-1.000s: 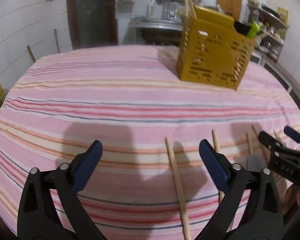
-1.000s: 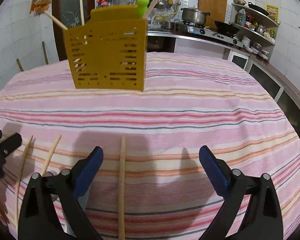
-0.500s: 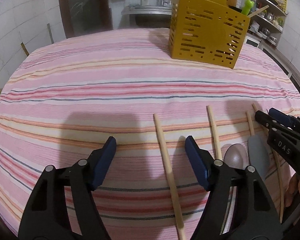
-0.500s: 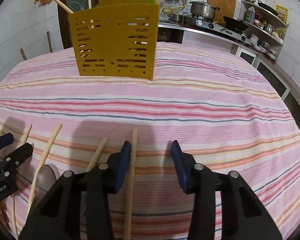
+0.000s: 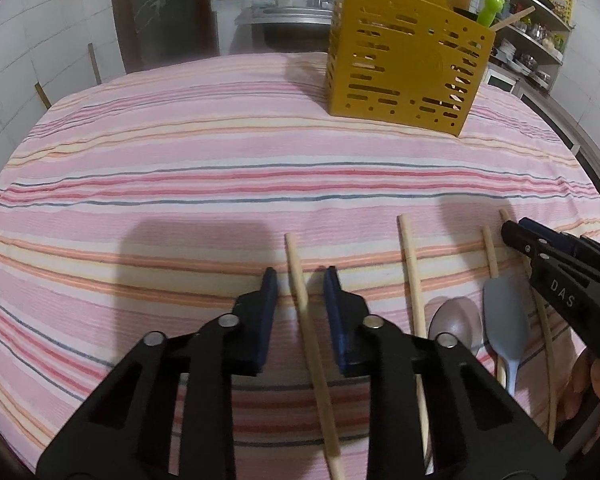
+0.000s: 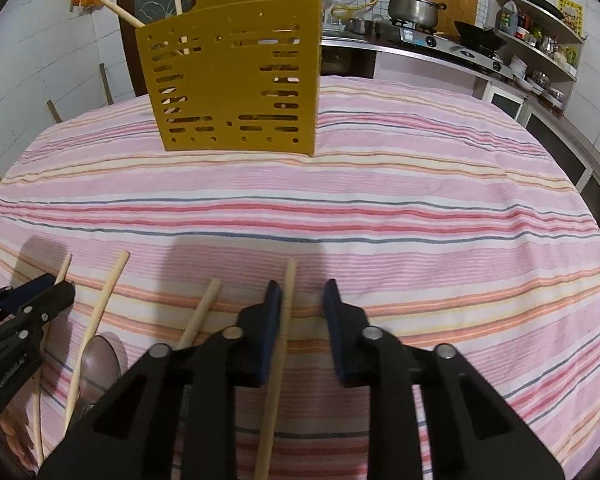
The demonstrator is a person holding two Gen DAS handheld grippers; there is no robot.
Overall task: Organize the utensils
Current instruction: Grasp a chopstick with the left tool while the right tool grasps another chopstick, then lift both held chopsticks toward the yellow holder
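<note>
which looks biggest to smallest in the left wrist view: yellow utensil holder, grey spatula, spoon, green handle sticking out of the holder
1. yellow utensil holder, though it stands farthest away
2. grey spatula
3. spoon, partly hidden behind the left gripper, so its rank against the spatula is unsure
4. green handle

Both grippers' fingers (image 5: 269, 304) newly narrowed around sticks (image 5: 300, 292)

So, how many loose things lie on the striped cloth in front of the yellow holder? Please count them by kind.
Wooden sticks: 4
Spoon: 1
Blue-grey spatula: 1
Total: 6
The near ends of the sticks are hidden, so what kind of utensil each is cannot be told.
</note>
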